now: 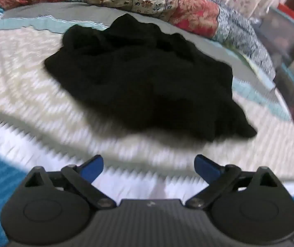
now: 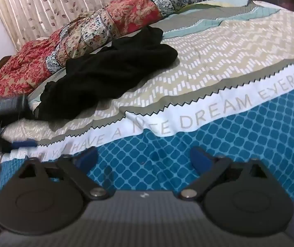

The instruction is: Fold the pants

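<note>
- The bedspread point(image 2: 219, 65) stretches under everything I see, chevron band above teal.
- The patchwork quilt point(image 2: 97, 33) is bunched along its far edge.
- The black pants point(image 1: 142, 82) lie crumpled on the chevron band, touching the quilt.
- My left claw point(image 1: 149, 167) hovers near the pants, spread wide, empty.
- My right claw point(image 2: 142, 160) is over the teal, spread wide, empty.

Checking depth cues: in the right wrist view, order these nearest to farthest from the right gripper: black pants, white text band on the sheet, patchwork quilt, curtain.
From the right gripper, jaws open over the blue print:
1. White text band, straight ahead across the sheet.
2. Black pants, crumpled, ahead and left.
3. Patchwork quilt, bunched behind the pants.
4. Curtain, back wall, upper left.
</note>
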The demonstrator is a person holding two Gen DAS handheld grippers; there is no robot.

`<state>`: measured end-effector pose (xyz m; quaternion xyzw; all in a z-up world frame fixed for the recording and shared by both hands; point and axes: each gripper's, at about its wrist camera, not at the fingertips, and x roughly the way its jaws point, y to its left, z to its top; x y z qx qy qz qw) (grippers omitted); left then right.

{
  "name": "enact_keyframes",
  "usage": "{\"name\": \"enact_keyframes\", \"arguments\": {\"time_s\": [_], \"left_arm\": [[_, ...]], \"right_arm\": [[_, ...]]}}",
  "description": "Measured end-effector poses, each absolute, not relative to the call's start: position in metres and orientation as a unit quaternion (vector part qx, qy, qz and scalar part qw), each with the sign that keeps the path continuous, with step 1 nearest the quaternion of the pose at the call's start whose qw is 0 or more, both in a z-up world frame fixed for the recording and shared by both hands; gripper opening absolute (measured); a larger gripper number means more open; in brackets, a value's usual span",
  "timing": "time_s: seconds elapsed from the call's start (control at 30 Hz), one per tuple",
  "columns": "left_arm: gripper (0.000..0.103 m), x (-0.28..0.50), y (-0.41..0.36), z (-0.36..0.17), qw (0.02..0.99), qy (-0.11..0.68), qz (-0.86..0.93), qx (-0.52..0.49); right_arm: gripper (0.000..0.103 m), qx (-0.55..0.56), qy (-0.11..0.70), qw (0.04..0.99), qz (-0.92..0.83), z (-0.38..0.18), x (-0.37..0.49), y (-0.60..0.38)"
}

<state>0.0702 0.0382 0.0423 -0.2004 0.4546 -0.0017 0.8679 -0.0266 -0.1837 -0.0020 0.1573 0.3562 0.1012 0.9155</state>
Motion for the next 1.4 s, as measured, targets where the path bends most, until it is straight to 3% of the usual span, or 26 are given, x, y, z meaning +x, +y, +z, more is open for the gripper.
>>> {"name": "enact_keyframes", "arguments": {"time_s": [0.07,0.13,0.23,0.27,0.3,0.37,0.57,0.7,0.9,0.97,1.03,1.23,1.4], "left_arm": [[0.099,0.102,0.037,0.036,0.859,0.461,0.011,-0.222],[0.094,0.129,0.034,0.025,0.854,0.464,0.009,-0.234],[0.040,0.156,0.036,0.011,0.856,0.470,0.036,-0.212],[0.029,0.156,0.043,0.012,0.850,0.470,0.023,-0.238],[0.020,0.150,0.052,0.016,0.845,0.464,0.012,-0.267],[0.015,0.131,0.075,0.035,0.847,0.447,0.001,-0.289],[0.014,0.028,0.179,0.110,0.879,0.359,0.049,-0.310],[0.015,-0.035,0.230,0.122,0.877,0.335,0.112,-0.326],[0.054,-0.035,0.227,0.069,0.835,0.397,0.153,-0.350],[0.076,-0.041,0.222,0.060,0.835,0.387,0.142,-0.365],[0.083,-0.045,0.218,0.059,0.843,0.371,0.122,-0.369],[0.084,-0.060,0.226,0.052,0.842,0.352,0.110,-0.395],[0.084,-0.074,0.231,0.045,0.842,0.347,0.122,-0.394]], "right_arm": [[0.073,0.162,0.356,0.914,0.104,0.000,-0.027,-0.188],[0.071,0.174,0.358,0.911,0.107,0.000,-0.026,-0.193],[0.071,0.175,0.354,0.913,0.100,0.005,-0.022,-0.197],[0.071,0.172,0.349,0.916,0.098,0.008,-0.020,-0.198],[0.071,0.168,0.341,0.920,0.098,0.012,-0.017,-0.199],[0.071,0.159,0.326,0.927,0.099,0.023,-0.007,-0.202],[0.071,0.159,0.282,0.939,0.113,0.052,0.043,-0.200],[0.071,0.152,0.274,0.939,0.140,0.057,0.064,-0.178],[0.071,0.103,0.290,0.934,0.181,0.056,0.099,-0.133],[0.071,0.085,0.299,0.932,0.188,0.059,0.117,-0.123],[0.071,0.062,0.304,0.932,0.190,0.064,0.142,-0.109],[0.071,0.069,0.340,0.920,0.184,0.068,0.226,-0.067],[0.071,0.114,0.411,0.894,0.136,0.036,0.293,-0.039]]}}
